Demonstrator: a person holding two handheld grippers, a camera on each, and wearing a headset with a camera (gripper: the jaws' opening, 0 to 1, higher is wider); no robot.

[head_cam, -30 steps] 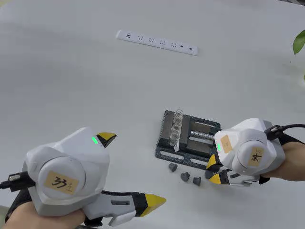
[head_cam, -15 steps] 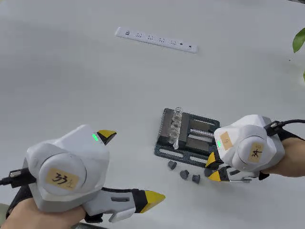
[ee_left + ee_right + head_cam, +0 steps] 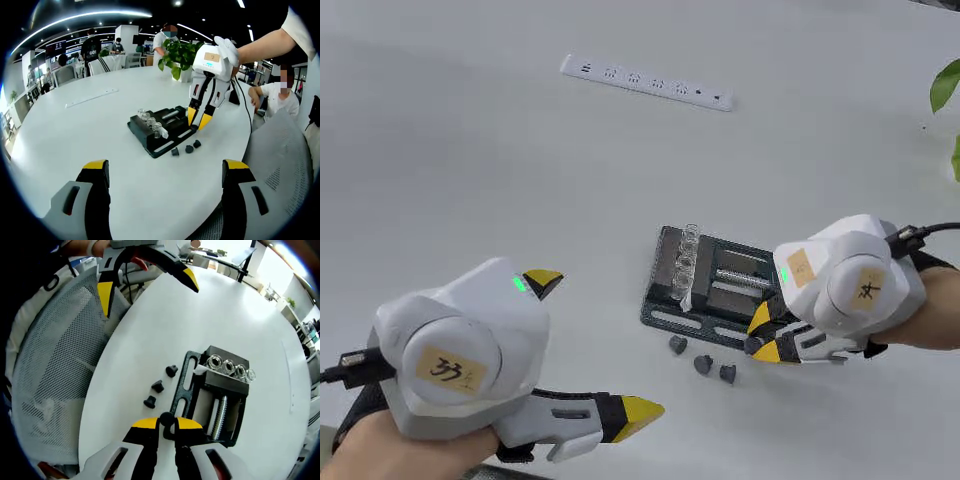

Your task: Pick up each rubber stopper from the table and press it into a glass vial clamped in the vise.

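Rubber, dark grey: one stopper [image 3: 166, 418] is pinched between the tips of the right tongs [image 3: 167, 424], whose jaws are closed on it low over the counter [image 3: 470, 150], at the 5 o'clock corner of the vise [image 3: 663, 312] in the head view. Three loose stoppers [image 3: 702, 364] lie in a short row on the counter at 6 o'clock of the vise, near it and apart from one another. Four glass vials [image 3: 229, 367] stand clamped in a row in the vise, mouths open; none carries a stopper. The left tongs [image 3: 165, 167] are wide open and empty, held well apart from the work at about 8 o'clock of the vise. Assessment: first pick made, nothing seated; four insertions are outstanding, with three picks yet to make. A white power strip [image 3: 645, 83] at 11 o'clock takes no part.
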